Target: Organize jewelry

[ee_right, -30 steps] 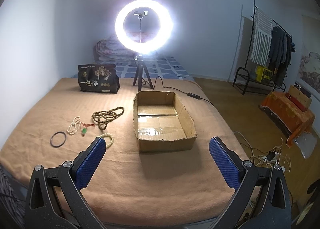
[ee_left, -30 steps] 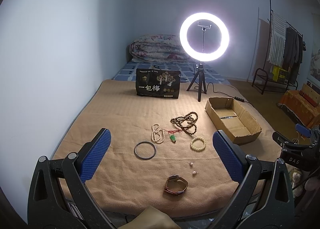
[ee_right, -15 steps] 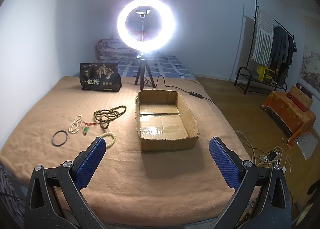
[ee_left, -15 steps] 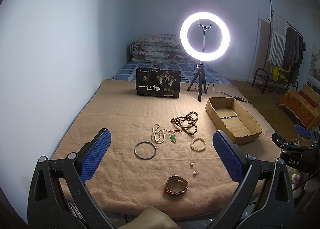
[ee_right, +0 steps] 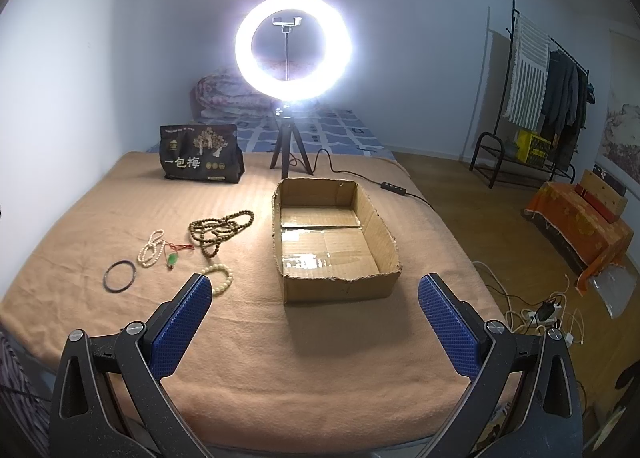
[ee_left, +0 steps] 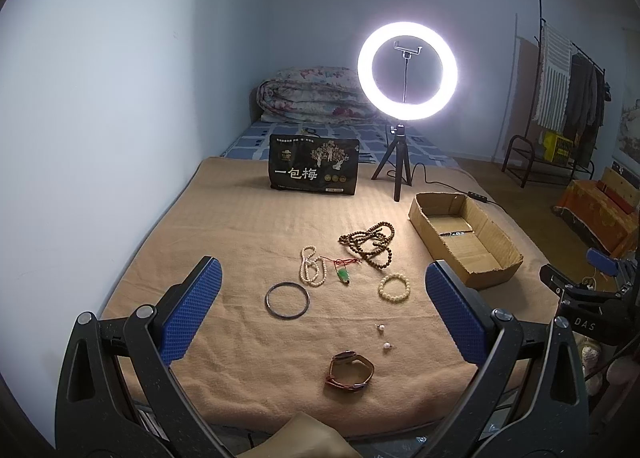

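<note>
Left hand-held gripper hovers wide-jawed (empty) over bangle.

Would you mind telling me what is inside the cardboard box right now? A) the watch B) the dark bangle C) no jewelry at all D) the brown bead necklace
C: the cardboard box shows only its bare taped floor, while the brown bead necklace, dark bangle and watch all lie on the blanket outside it.

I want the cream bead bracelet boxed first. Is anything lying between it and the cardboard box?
Nothing visible does. The cream bead bracelet lies left of the cardboard box, with only bare blanket between them. The box is open-topped and looks empty.
</note>
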A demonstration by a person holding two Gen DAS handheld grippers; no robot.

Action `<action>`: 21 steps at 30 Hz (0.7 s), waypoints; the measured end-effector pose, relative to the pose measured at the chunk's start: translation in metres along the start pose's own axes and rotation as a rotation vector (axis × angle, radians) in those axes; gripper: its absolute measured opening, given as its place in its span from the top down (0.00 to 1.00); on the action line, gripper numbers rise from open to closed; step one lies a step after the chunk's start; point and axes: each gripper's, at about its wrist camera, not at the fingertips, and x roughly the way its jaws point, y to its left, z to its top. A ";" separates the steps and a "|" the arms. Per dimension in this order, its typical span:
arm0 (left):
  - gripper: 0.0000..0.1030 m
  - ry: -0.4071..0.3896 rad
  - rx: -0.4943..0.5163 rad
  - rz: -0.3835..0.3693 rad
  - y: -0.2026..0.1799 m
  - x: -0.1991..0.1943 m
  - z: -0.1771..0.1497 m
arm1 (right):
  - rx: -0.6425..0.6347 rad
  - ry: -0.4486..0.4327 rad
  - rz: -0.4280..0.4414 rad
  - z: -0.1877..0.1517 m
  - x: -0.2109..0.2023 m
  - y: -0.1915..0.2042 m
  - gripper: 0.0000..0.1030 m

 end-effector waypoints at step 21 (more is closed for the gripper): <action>0.00 0.025 -0.004 0.006 0.000 0.015 -0.016 | -0.021 0.017 0.016 0.002 0.013 0.007 0.00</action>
